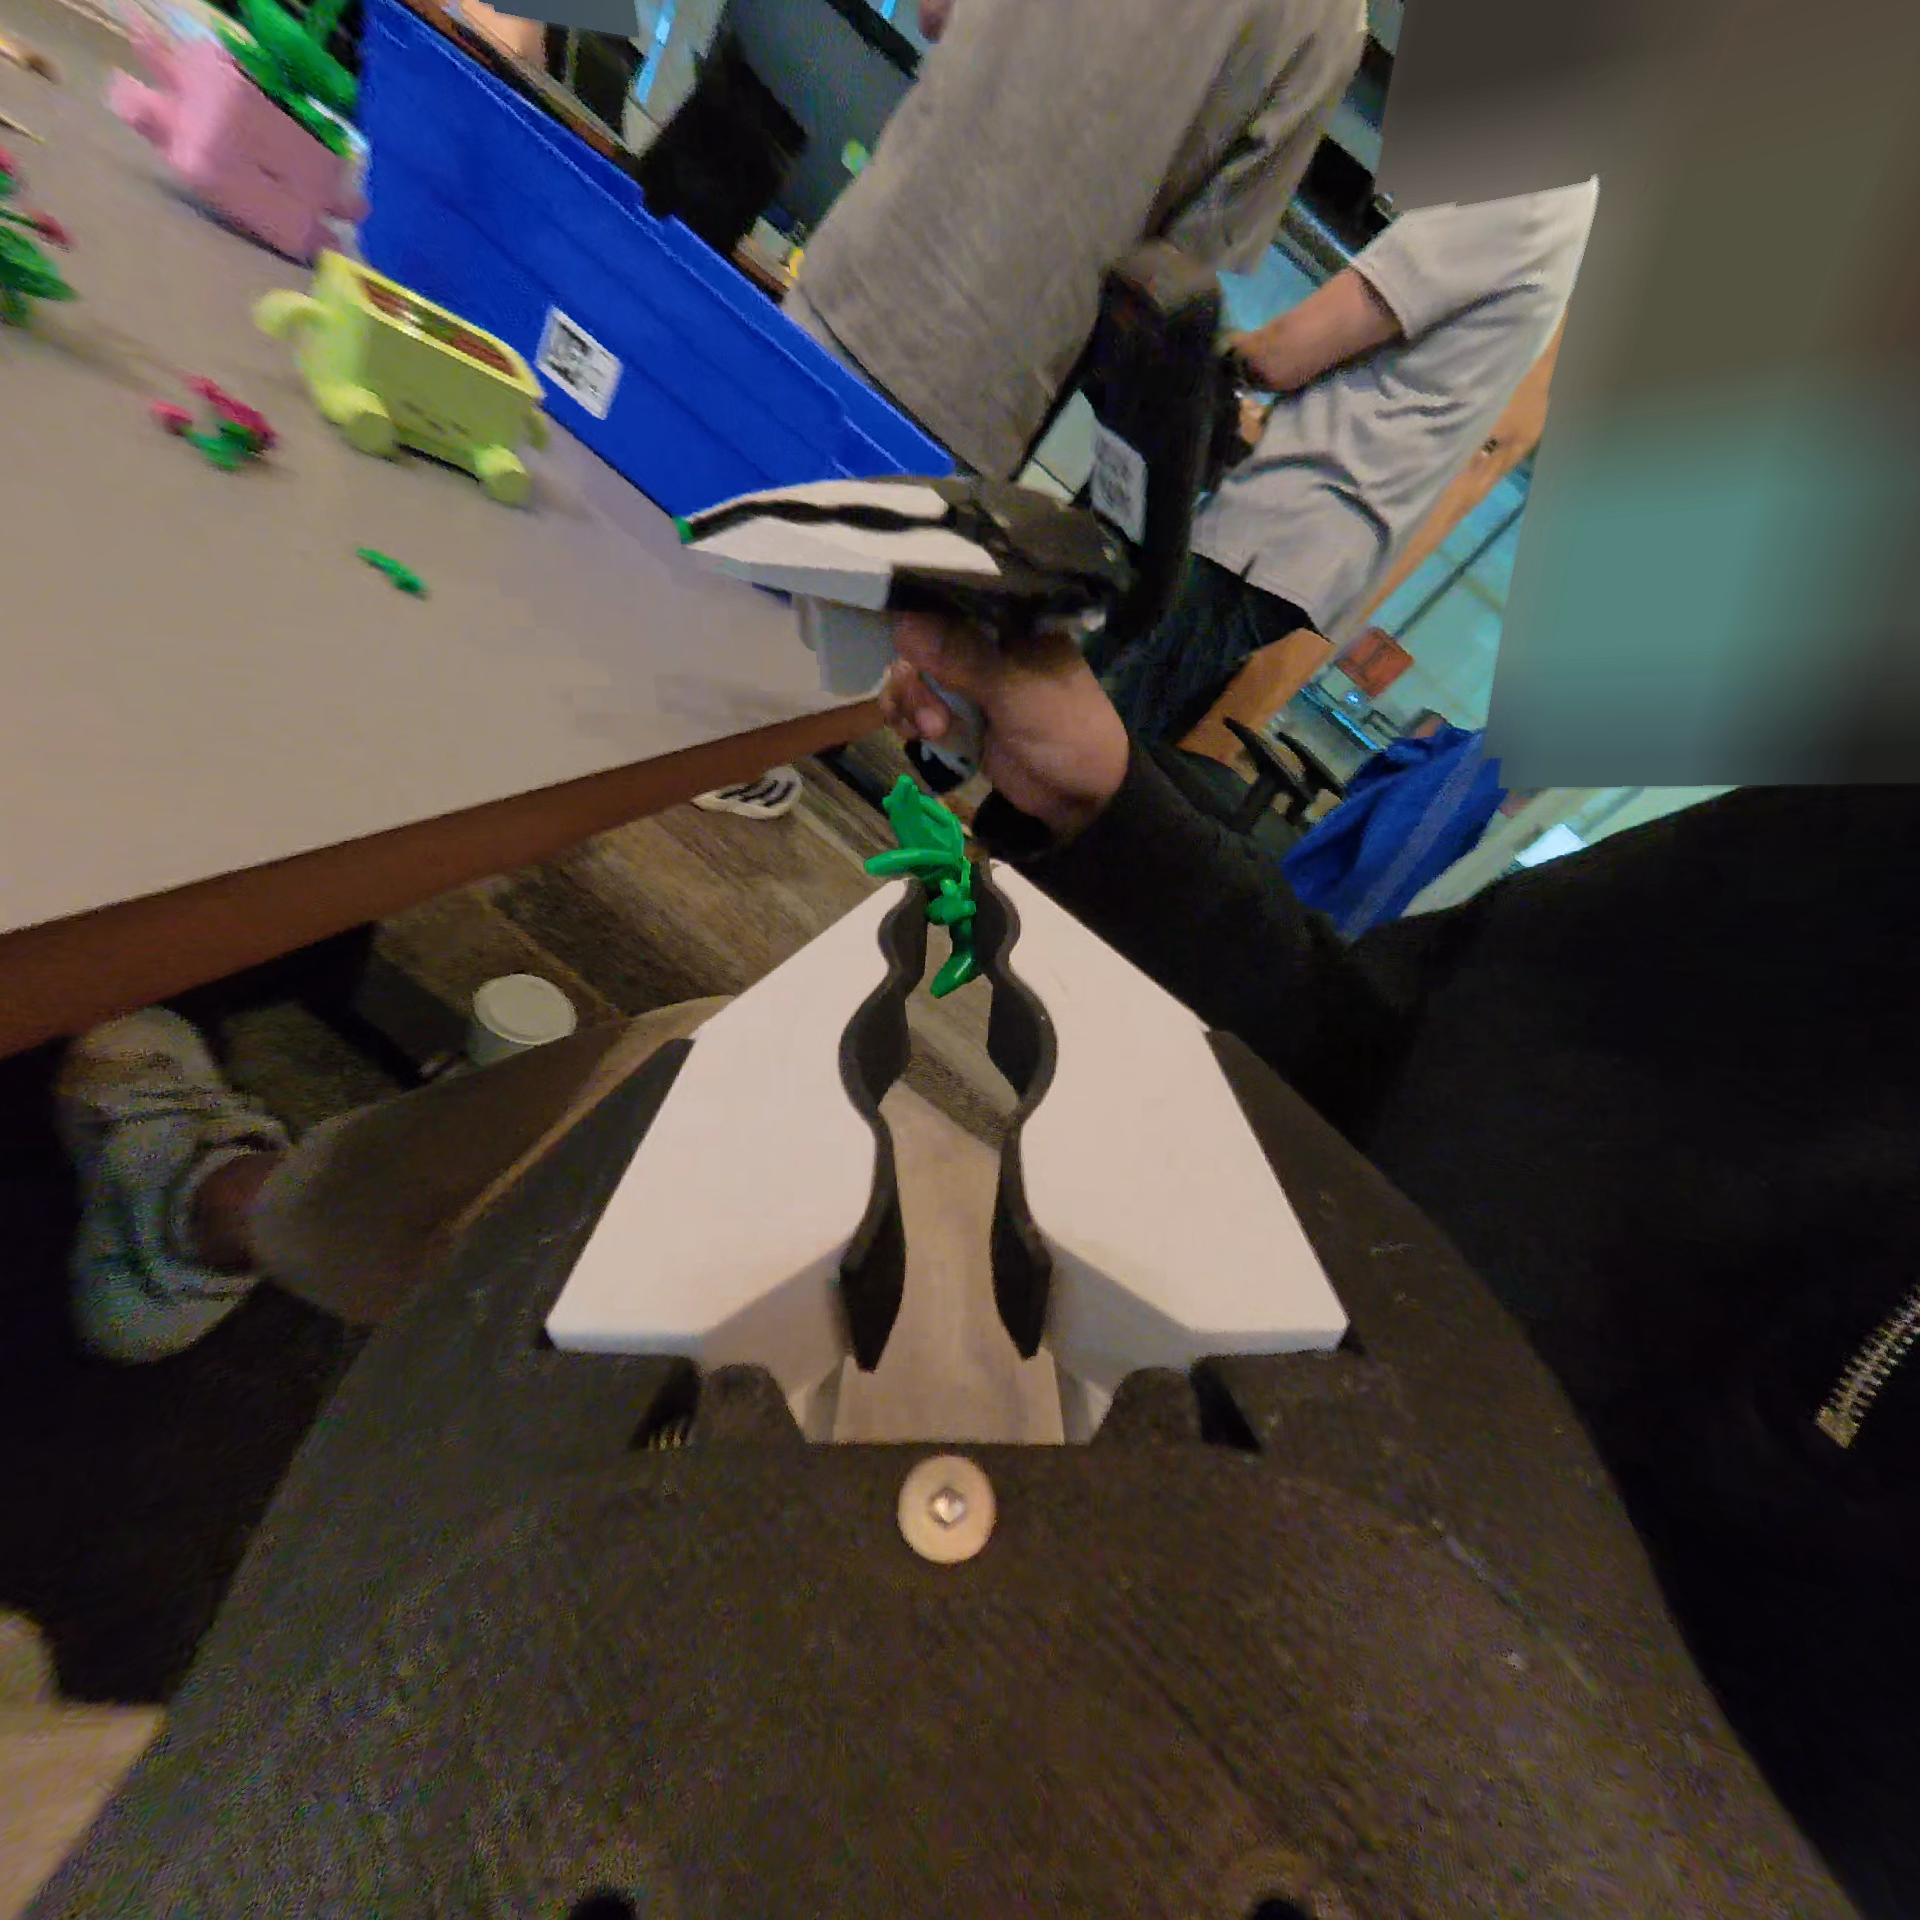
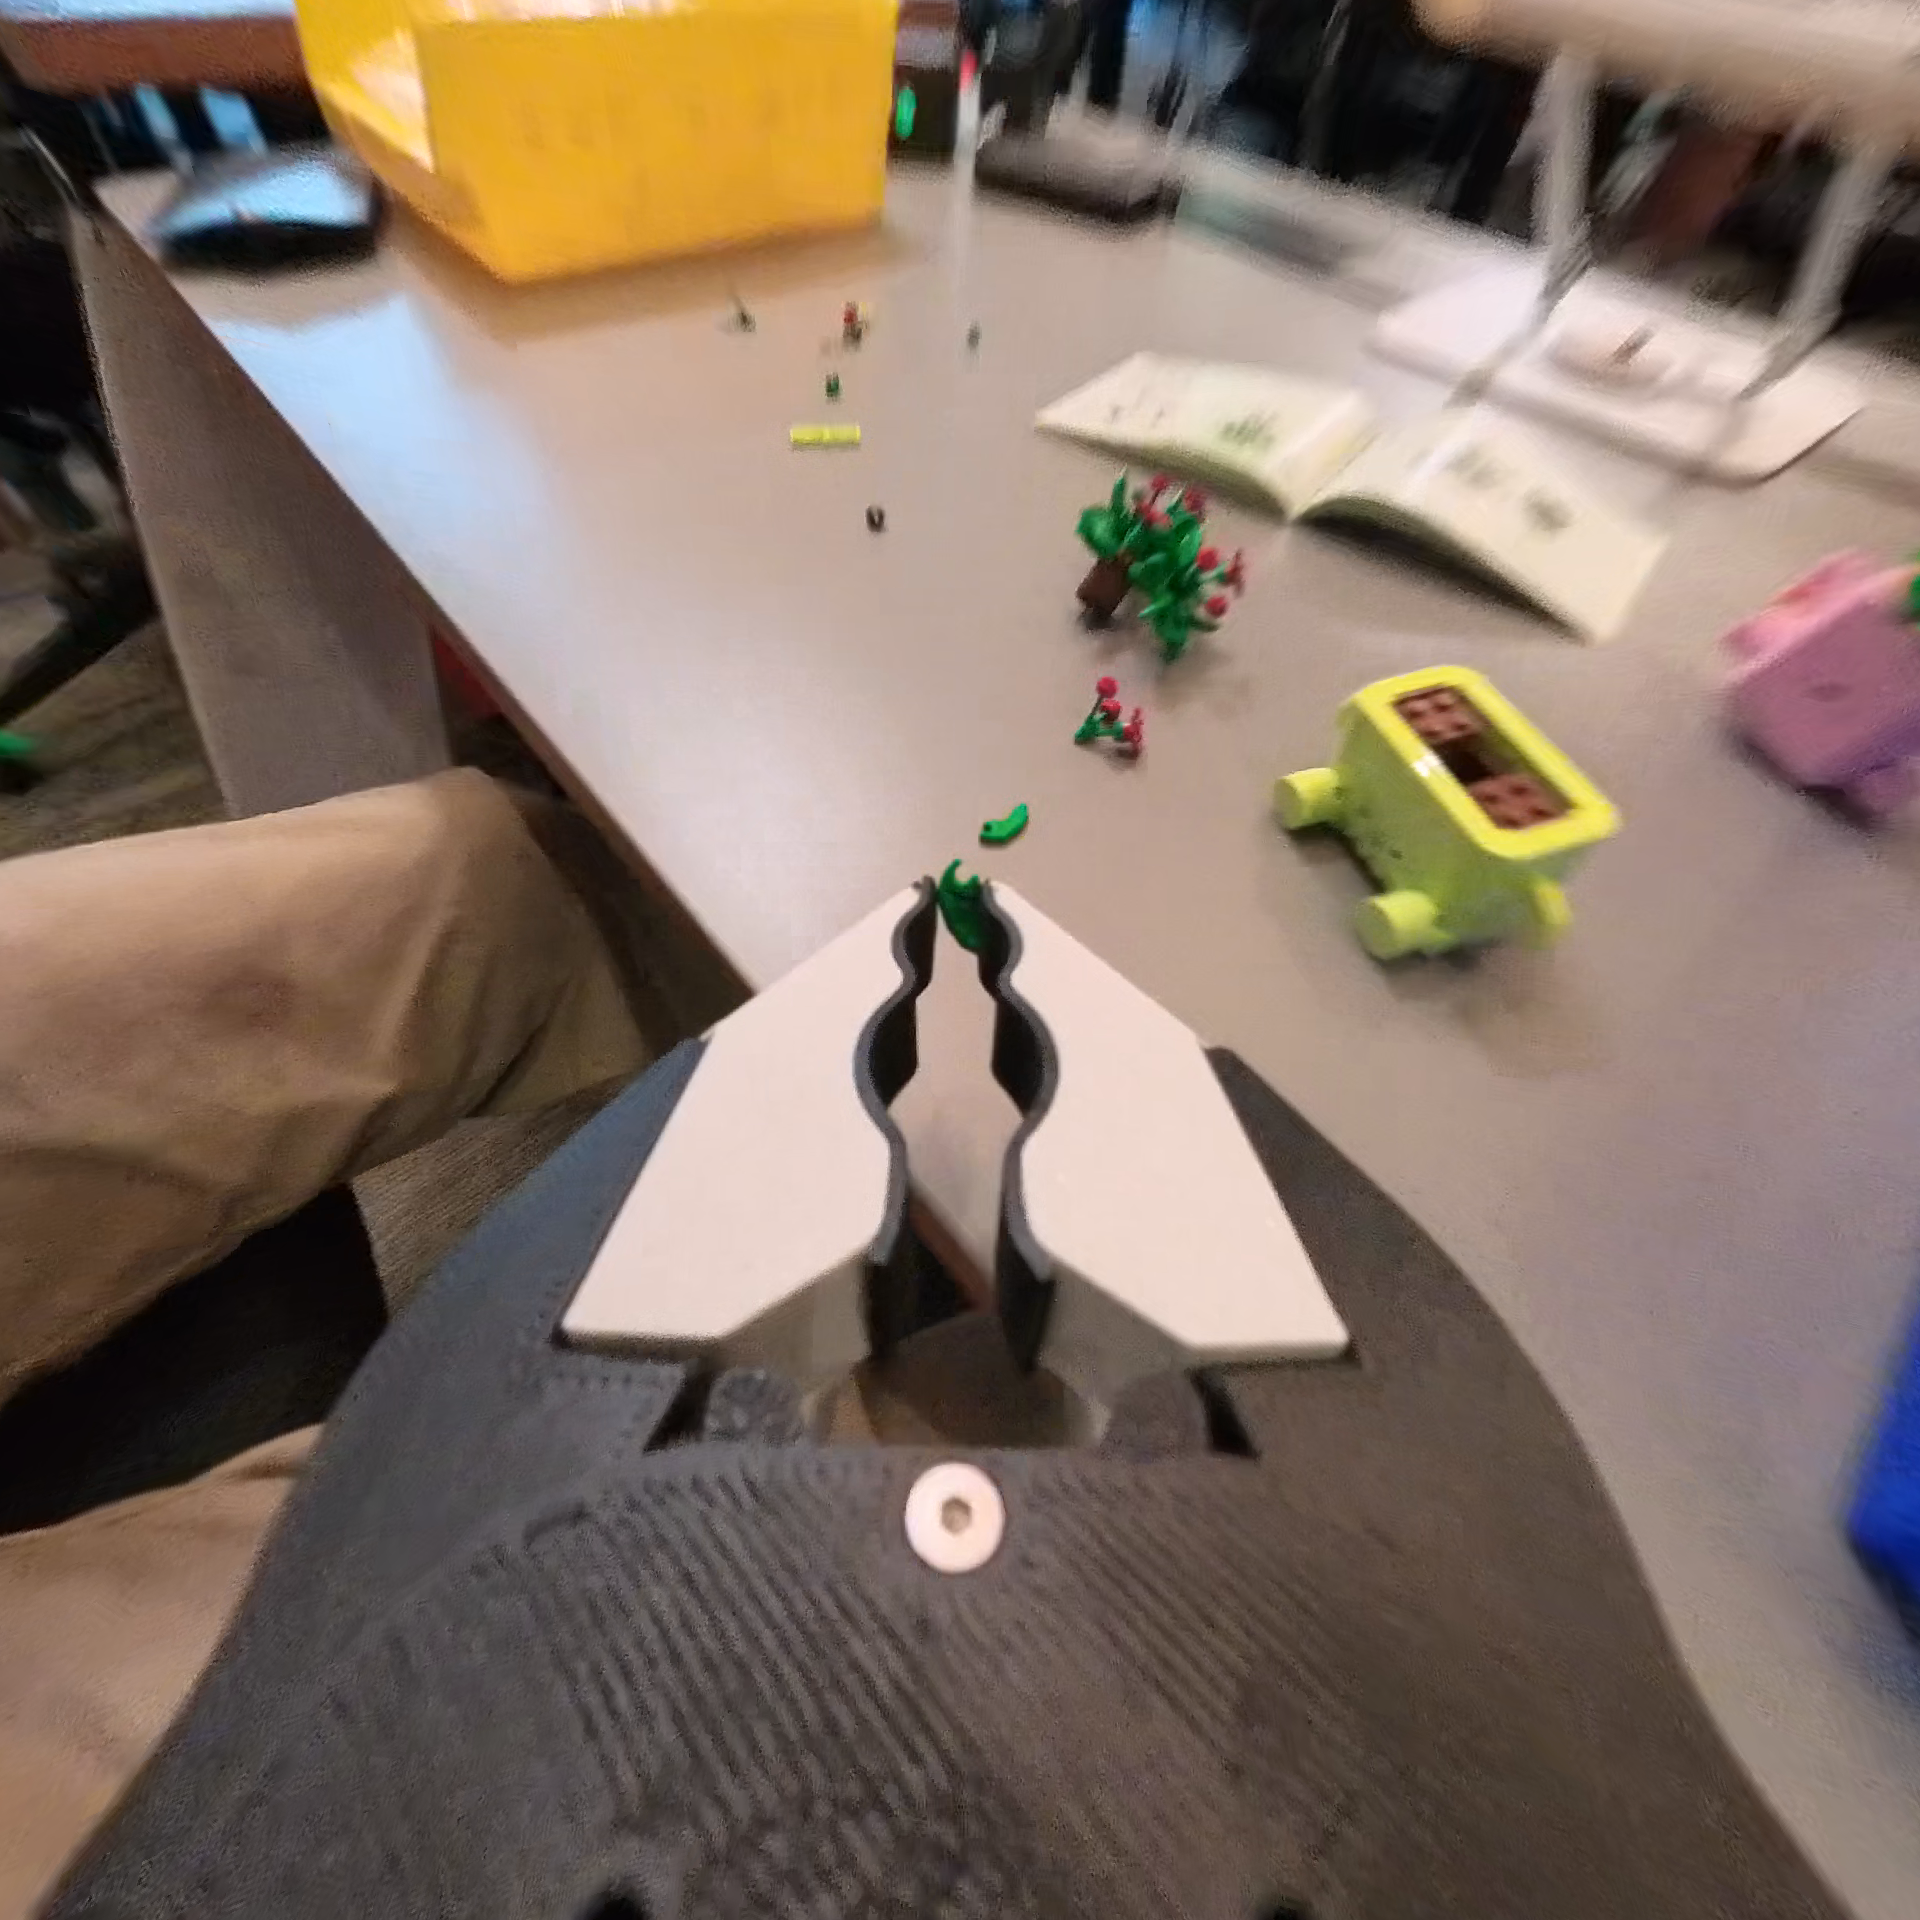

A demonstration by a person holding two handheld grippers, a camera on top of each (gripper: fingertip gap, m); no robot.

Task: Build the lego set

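Observation:
My left gripper (image 1: 951, 883) is shut on a green leafy stem piece (image 1: 928, 844), held off the table's near edge, below its level. My right gripper (image 2: 958, 891) is shut on a small green leaf piece (image 2: 964, 914) just above the table's near edge; it also shows in the left wrist view (image 1: 831, 540), held by a hand. On the grey table (image 2: 727, 644) lie a loose green leaf (image 2: 1004, 824), a small red-flower sprig (image 2: 1110, 719), a green bush with red flowers on a brown base (image 2: 1158, 566), and a lime-green planter (image 2: 1455, 821) with brown studs inside.
A pink planter (image 2: 1829, 686) stands at the right, an open instruction booklet (image 2: 1351, 468) behind the bush, a yellow bin (image 2: 644, 135) at the back, a blue bin (image 1: 582, 291) along the far side. Several tiny pieces lie mid-table (image 2: 826, 434). People stand beyond the table. To the lime-green planter (image 2: 1455, 821): right tips about 12 centimetres, left tips about 30 centimetres. Seen from the left wrist view (image 1: 504, 375) as well. From my right tips it is roughly 12 centimetres to the small red-flower sprig (image 2: 1110, 719); from my left, 25 centimetres. My left wrist view (image 1: 229, 414) looks at it from another angle.

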